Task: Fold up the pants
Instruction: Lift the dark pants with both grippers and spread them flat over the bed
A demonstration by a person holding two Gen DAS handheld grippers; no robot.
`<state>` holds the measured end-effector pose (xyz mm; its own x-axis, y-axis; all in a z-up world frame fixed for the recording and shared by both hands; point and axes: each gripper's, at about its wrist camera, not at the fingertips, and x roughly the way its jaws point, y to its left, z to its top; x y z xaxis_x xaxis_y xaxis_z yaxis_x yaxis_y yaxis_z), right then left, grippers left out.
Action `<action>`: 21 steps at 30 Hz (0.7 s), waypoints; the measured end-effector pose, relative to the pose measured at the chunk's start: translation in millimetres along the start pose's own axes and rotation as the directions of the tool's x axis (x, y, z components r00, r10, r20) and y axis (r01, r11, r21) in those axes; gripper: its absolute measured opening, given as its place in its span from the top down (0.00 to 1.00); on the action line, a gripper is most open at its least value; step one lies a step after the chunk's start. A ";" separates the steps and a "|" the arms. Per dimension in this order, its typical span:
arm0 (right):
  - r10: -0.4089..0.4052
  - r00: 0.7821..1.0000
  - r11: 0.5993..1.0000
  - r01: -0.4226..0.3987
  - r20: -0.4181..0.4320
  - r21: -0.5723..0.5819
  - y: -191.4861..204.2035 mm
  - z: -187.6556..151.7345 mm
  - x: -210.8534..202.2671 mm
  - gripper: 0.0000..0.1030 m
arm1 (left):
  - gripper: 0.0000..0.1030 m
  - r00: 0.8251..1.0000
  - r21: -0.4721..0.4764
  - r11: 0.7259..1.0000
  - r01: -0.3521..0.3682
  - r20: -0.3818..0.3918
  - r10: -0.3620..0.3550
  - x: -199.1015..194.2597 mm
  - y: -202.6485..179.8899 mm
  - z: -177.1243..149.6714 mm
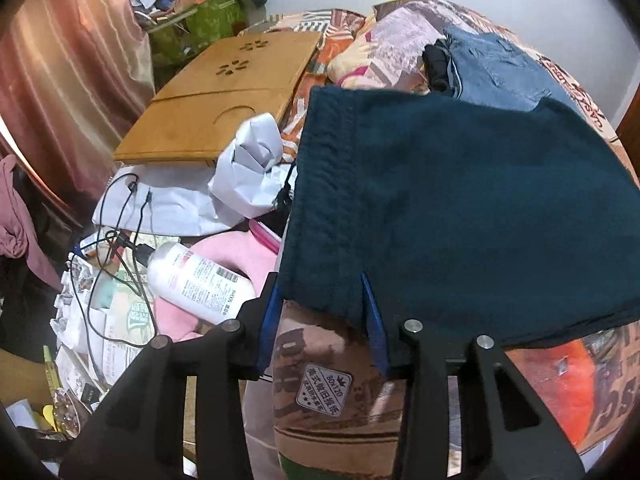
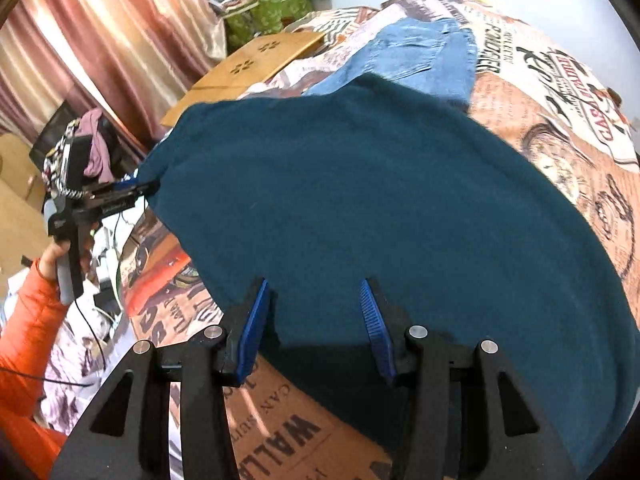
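Observation:
Dark teal pants point(image 1: 460, 208) lie spread over the printed bedspread point(image 1: 560, 380), folded into a broad slab. In the left wrist view, my left gripper point(image 1: 320, 280) is at the waistband corner, near the bed's edge. Cloth fills the gap from one blue pad to the other, and the jaws are closed on it. The right wrist view shows the same pants point(image 2: 380, 200), with my right gripper point(image 2: 313, 282) closed on their near edge. That edge is lifted and throws a shadow on the bedspread point(image 2: 560, 92). At the far left, the left gripper point(image 2: 148, 188) holds the raised corner.
Folded blue jeans point(image 1: 496, 68) lie on the bed behind the pants. Left of the bed are a wooden lap tray point(image 1: 212, 108), crumpled white paper point(image 1: 252, 168), a white bottle point(image 1: 196, 280) and black cables point(image 1: 120, 216). A hand in an orange sleeve point(image 2: 28, 320) holds the left gripper.

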<state>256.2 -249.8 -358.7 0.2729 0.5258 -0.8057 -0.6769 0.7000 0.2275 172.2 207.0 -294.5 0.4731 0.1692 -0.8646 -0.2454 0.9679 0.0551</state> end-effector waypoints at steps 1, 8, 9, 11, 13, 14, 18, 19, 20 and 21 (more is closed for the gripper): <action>-0.010 1.000 1.000 0.010 0.014 0.000 -1.7 -1.2 -5.1 0.57 | 0.57 1.000 -0.005 1.000 0.003 -0.006 -0.004 -3.2 -0.1 2.1; -0.095 0.981 0.993 0.082 0.170 0.083 -47.2 -9.1 -68.2 0.57 | 0.55 0.996 -0.023 0.999 0.047 0.074 -0.045 -56.7 -19.6 26.3; -0.114 0.974 0.990 0.096 0.194 0.099 -57.1 -12.2 -79.6 0.57 | 0.49 0.994 -0.018 0.998 0.066 0.083 -0.065 -64.4 -27.2 30.9; -0.150 0.959 0.984 0.121 0.239 0.132 -77.8 -22.3 -102.6 0.57 | 0.41 0.988 -0.012 0.993 0.115 0.100 -0.113 -77.9 -47.0 40.6; -0.198 0.943 0.973 0.155 0.267 0.173 -100.2 -34.3 -124.5 0.57 | 0.41 0.979 0.018 0.987 0.162 0.121 -0.163 -90.4 -78.3 52.9; -0.233 0.932 0.963 0.181 0.278 0.201 -115.0 -44.2 -137.4 0.57 | 0.41 0.976 0.035 0.984 0.175 0.127 -0.178 -94.0 -93.8 58.0; -0.361 0.888 0.913 0.275 0.284 0.301 -167.0 -79.3 -175.5 0.57 | 0.39 0.965 0.110 0.970 0.215 0.129 -0.228 -98.7 -161.9 79.3; -0.394 0.875 0.896 0.297 0.280 0.331 -181.2 -89.8 -184.7 0.57 | 0.37 0.964 0.125 0.968 0.219 0.126 -0.235 -97.8 -176.4 83.6; -0.427 0.863 0.875 0.318 0.272 0.365 -194.8 -100.5 -193.3 0.57 | 0.36 0.963 0.142 0.965 0.221 0.124 -0.239 -96.9 -191.9 87.2; -0.461 0.848 0.849 0.337 0.260 0.408 -212.7 -113.9 -202.8 0.57 | 0.36 0.963 0.171 0.960 0.220 0.119 -0.242 -93.4 -215.6 91.6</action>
<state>267.0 -560.4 -306.0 0.7215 0.2486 -0.6463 -0.2037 0.9682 0.1450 258.4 -0.4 -179.9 0.6161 -0.0493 -0.7861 0.0134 0.9985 -0.0521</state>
